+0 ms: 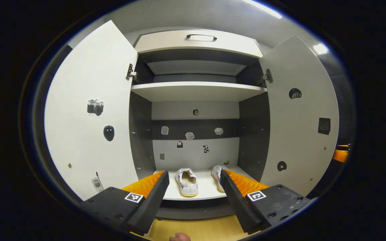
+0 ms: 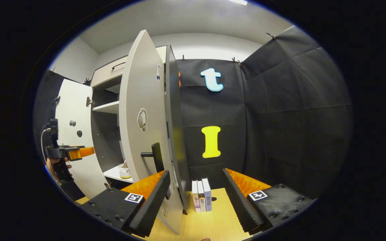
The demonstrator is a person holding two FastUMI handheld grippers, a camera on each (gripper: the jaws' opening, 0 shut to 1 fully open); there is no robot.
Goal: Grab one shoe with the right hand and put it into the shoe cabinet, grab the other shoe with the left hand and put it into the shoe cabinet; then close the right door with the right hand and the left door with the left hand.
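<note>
Two white shoes stand on the bottom shelf of the open shoe cabinet (image 1: 196, 91): one shoe (image 1: 187, 181) in the middle, heel toward me, and the other shoe (image 1: 217, 175) to its right, partly hidden behind a finger. My left gripper (image 1: 194, 187) is open in front of the cabinet, holding nothing. The left door (image 1: 85, 113) and right door (image 1: 300, 117) both stand wide open. In the right gripper view, my right gripper (image 2: 195, 190) is open and empty, close to the right door's (image 2: 142, 134) outer face, near its dark handle (image 2: 154, 154). A shoe's heel (image 2: 125, 171) shows inside; the left gripper (image 2: 67, 153) is at the far left.
Several books (image 2: 201, 198) stand upright on the wooden floor (image 2: 213, 224) beside the cabinet. An upper shelf (image 1: 198, 88) and a top drawer with a handle (image 1: 201, 36) sit above the shoes. Stickers dot the doors and back panel. Black cloth walls close off the right side.
</note>
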